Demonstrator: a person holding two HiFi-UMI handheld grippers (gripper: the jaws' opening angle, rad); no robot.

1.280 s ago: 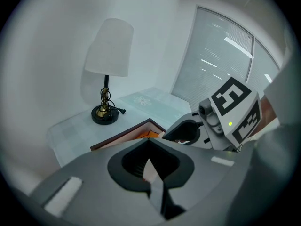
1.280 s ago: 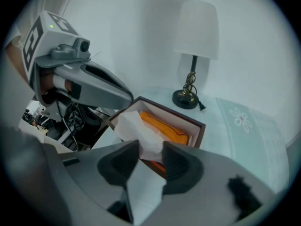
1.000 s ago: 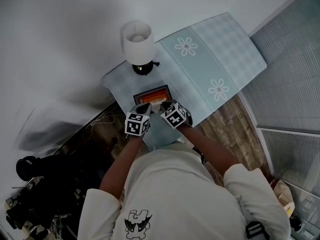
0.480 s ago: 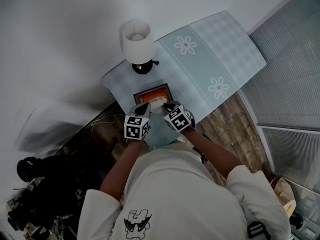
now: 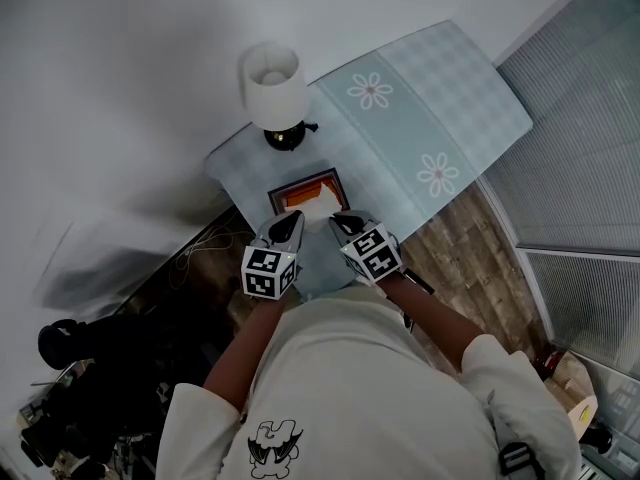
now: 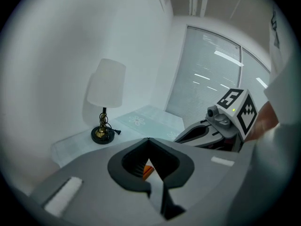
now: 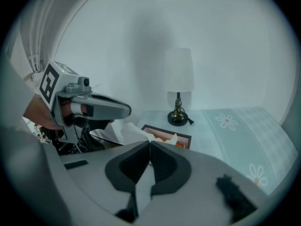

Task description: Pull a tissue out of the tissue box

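Though neither pair of jaws shows any gap, each seems to be nipping an edge of the tissue (image 5: pixel 318 207). The left gripper (image 6: pixel 148 140) is pressed together at the tip with a white strip running down its seam. The right gripper (image 7: pixel 150 145) is likewise pressed together, with a paler strip in its seam that I take, less surely, for the same sheet. Just ahead of and below both tips, the rest of the sheet stands crumpled out of the tissue box (image 5: pixel 300 185), bridging the short gap from one gripper to the other. In the head view the two tips sit side by side above the near edge of the box, about equally close to it, so neither hand is the nearer. The box lies with its long side running across from the left gripper to the right, its orange inside showing beneath the sheet. By my judgement the sheet is only partly out, and what remains calls for a straight pull up and away from the opening, hands kept level so it does not tear. Farther ahead on the table (image 5: pixel 228 158) stands a lamp (image 5: pixel 272 86), and off to the right gripper's side lies a flowered cover (image 5: pixel 430 108).
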